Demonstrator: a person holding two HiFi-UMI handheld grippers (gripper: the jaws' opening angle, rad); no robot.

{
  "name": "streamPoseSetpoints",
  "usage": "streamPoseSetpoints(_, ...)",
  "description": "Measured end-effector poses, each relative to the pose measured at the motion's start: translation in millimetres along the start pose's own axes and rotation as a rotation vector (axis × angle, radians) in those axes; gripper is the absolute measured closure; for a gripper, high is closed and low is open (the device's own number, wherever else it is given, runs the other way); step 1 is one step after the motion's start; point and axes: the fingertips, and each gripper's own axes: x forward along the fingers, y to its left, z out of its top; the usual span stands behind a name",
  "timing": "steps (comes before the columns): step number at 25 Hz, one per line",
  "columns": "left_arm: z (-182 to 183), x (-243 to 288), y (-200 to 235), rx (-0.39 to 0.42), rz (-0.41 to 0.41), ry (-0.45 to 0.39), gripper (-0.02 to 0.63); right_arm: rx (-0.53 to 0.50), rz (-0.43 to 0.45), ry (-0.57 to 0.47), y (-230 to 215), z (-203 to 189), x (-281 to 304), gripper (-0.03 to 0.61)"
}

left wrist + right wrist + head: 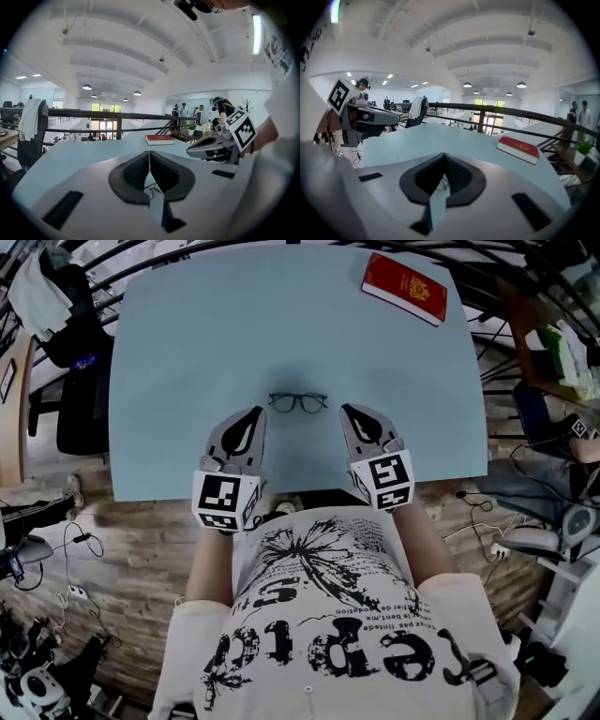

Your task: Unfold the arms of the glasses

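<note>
A pair of thin dark-framed glasses (298, 402) lies on the light blue table (187, 352), a little in from its near edge, arms folded as far as I can tell. My left gripper (254, 413) is just left of and nearer than the glasses, jaws shut and empty. My right gripper (348, 412) mirrors it on the right side, also shut with nothing held. In the left gripper view a bit of thin frame (151, 188) shows below the closed pads (138, 171), and the right gripper (213, 145) hovers to the right.
A red book (405, 287) lies at the table's far right corner. A chair draped with dark clothes (66, 329) stands off the left side. Cables and gear litter the wooden floor (141, 549) around the table. A railing (511, 112) runs beyond the far edge.
</note>
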Motion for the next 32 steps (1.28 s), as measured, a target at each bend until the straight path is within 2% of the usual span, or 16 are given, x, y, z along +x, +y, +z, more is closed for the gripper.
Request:
streamPoseSetpoints(8,-41.0,59.3,9.3,-0.032,-0.038,0.117,0.594,-0.088,0.176,0.266,-17.4,-59.4,67.1,0.568)
streamPoseSetpoints(14,-79.5,80.6,11.8,-0.028,-0.070,0.232,0.594,-0.248,0.308,0.480,-16.8,-102.3,90.3,0.560)
streamPoseSetpoints(16,-89.2,85.7,12.5,-0.031,-0.079,0.257,0.594,-0.300,0.344,0.511,-16.8,-109.6,96.4,0.518)
streamPoseSetpoints(21,-102.6,100.1,16.2,-0.015,-0.088,0.291,0.594,-0.451,0.444,0.558,-16.1,-120.7,113.1,0.501)
streamPoseSetpoints(27,-117.5,104.6,17.2,0.013,-0.102,0.348,0.594,-0.596,0.554,0.588,-6.3,-129.1,122.4,0.500)
streamPoseSetpoints(32,-128.4,109.7,13.5,0.068,-0.128,0.402,0.594,-0.681,0.602,0.592,-1.6,-135.5,127.0,0.517)
